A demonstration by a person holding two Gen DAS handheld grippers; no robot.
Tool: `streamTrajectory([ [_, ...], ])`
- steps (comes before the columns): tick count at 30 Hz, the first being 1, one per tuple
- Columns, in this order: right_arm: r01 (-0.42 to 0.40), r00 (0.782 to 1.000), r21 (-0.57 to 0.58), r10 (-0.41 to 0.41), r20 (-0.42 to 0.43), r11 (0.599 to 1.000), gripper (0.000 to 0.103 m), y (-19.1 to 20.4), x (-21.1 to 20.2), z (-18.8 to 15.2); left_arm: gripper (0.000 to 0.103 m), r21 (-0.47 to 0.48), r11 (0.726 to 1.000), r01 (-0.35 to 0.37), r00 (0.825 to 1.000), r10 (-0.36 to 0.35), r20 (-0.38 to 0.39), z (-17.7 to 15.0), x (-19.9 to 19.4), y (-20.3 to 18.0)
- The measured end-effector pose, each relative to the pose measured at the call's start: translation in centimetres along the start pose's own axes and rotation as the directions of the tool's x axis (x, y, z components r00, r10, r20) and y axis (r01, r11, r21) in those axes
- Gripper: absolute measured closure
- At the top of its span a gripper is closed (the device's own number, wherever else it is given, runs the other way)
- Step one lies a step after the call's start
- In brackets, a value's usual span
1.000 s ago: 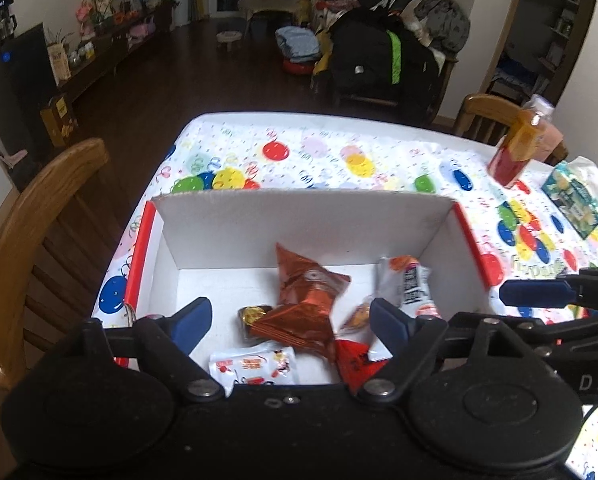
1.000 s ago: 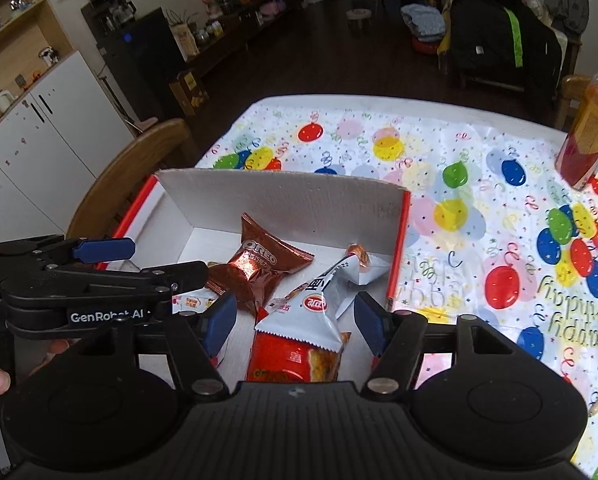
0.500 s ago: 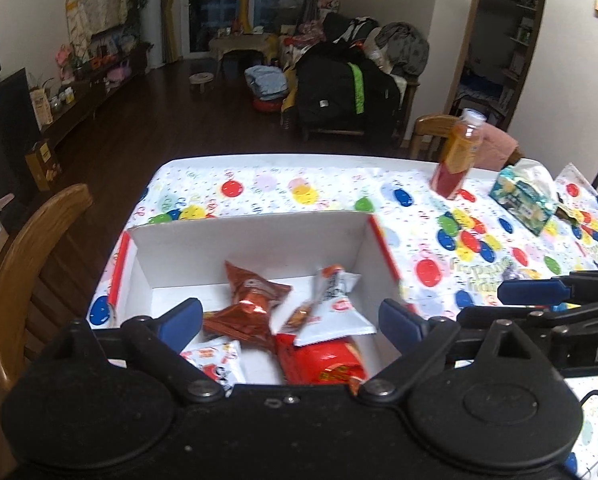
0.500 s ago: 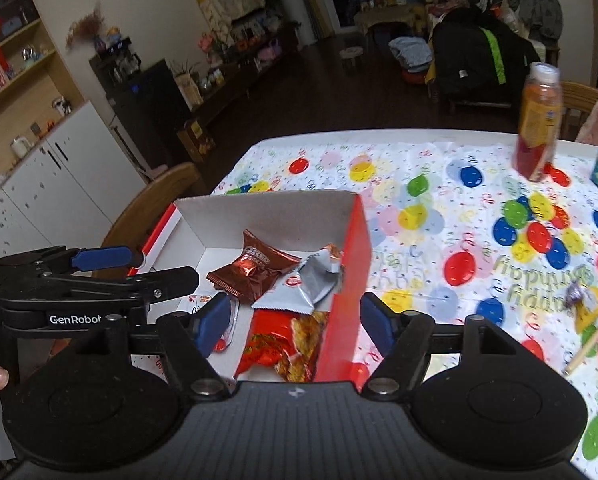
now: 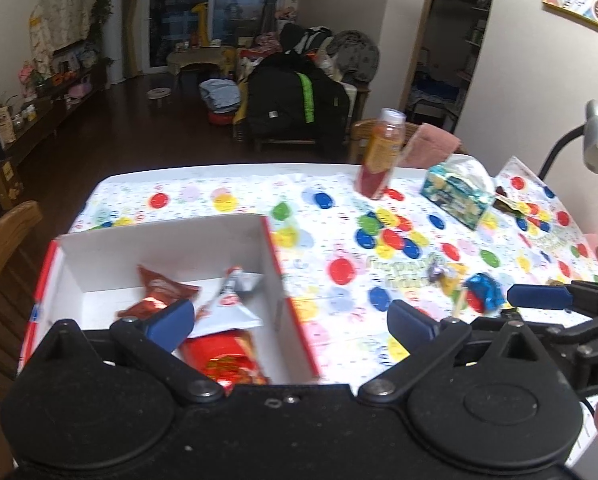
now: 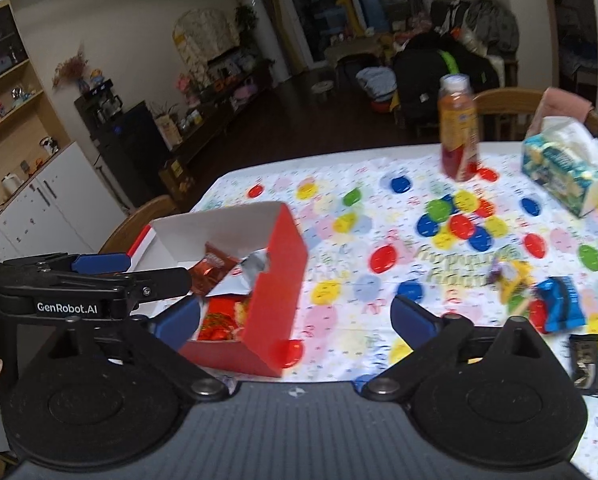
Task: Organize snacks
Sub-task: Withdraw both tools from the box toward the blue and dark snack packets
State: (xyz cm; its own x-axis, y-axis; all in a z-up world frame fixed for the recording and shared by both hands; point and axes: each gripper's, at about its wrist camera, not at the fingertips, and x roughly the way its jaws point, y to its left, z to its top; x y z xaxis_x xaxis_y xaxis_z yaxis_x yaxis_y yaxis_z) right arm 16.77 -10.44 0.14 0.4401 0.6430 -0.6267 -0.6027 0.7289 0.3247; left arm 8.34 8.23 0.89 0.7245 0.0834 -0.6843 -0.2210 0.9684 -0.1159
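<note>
Both claws are spread wide with nothing in them: left gripper point(image 5: 291, 322) over the right wall of the red-sided white cardboard box point(image 6: 275, 264), right gripper point(image 6: 295, 318) just beside it. Box sits on the balloon-print tablecloth point(image 6: 379, 216) holding a brown foil packet point(image 5: 159, 296), a silver pouch point(image 5: 231, 312) and a red bag point(image 5: 223, 360). A blue wrapped snack point(image 6: 559, 304) lies loose on the cloth, well right of the box.

Box point(image 5: 171, 240): on worktop point(image 5: 339, 336), near its left edge.
Inside box: snack packets point(image 5: 219, 312), piled toward its near right corner.
Bottle point(image 5: 379, 160): upright by far edge, right of box.
Tissue pack point(image 5: 455, 196): just right of bottle.
Loose snacks point(image 6: 555, 304): near right edge, well apart from box.
Chair point(image 5: 3, 248): left of worktop.
</note>
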Motion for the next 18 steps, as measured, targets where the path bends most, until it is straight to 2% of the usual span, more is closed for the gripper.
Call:
streamTrajectory([
  [6, 0.074, 0.994, -0.050, -0.069, 0.082, 0.996, 0.000, -3.2, -3.0, -1.7, 0.000, 0.026, 0.999, 0.035, 0.999, -0.036, 0.010, -0.3, 0.9, -3.8],
  [12, 0.176, 0.984, -0.021, -0.176, 0.003, 0.984, 0.000, -8.4, -4.4, -2.7, 0.000, 0.036, 0.996, 0.081, 0.997, -0.081, -0.002, -0.2, 3.3, -8.3],
  [14, 0.174, 0.985, 0.000, -0.174, 0.002, 0.985, 0.000, -10.3, -5.0, -3.1, 0.001, 0.044, 0.995, 0.093, 0.996, -0.092, -0.013, -0.2, 4.3, -10.0],
  [18, 0.243, 0.970, 0.011, -0.243, -0.009, 0.970, 0.000, -13.6, -5.4, -3.9, 0.001, 0.061, 0.992, 0.108, 0.994, -0.106, -0.028, -0.3, 6.4, -13.0],
])
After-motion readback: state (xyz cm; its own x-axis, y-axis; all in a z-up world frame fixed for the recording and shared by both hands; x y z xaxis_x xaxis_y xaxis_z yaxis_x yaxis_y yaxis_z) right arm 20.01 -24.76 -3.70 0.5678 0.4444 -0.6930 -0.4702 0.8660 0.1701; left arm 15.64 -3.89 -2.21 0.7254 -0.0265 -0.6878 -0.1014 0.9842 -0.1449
